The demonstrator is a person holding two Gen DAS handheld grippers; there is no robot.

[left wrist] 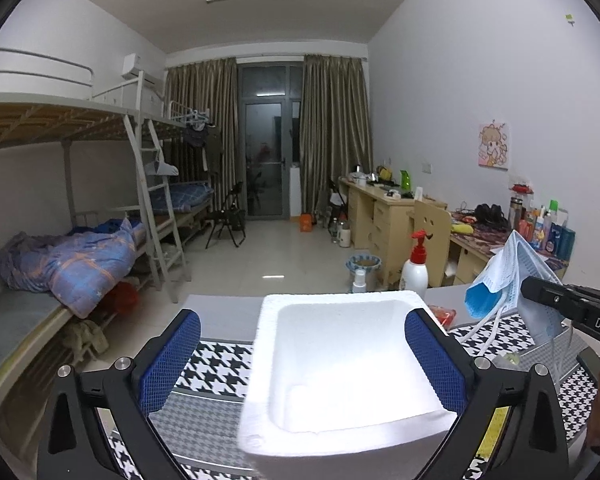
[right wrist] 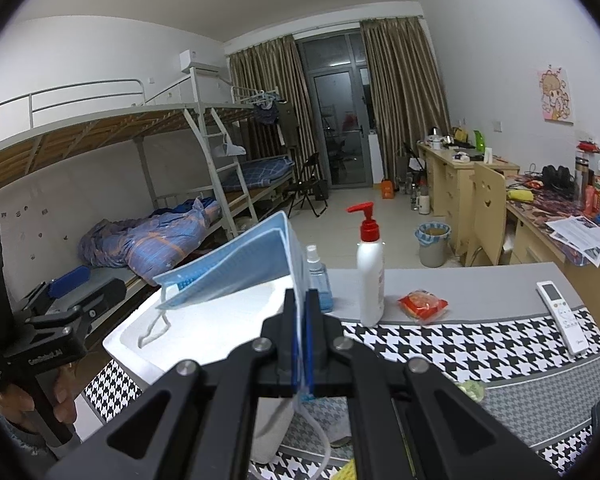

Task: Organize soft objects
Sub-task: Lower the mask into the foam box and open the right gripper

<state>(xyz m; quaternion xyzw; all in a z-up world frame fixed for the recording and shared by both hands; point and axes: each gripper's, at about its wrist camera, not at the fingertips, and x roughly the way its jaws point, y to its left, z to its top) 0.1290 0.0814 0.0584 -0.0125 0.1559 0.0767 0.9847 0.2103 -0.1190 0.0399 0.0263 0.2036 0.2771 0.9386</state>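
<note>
Right now you are pinching the light, floppy face masks (right wrist: 236, 256) in the right gripper (right wrist: 300, 300), dangling them over the white foam box (left wrist: 340, 360), while the left gripper (left wrist: 300, 360) is straddling the box, fingers wide apart.

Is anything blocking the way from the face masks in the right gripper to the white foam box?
Nothing visible does. The right gripper is shut on the face masks, which hang over the rim of the white foam box. The box looks empty, and the left gripper stands open around its sides, not over the opening.
</note>
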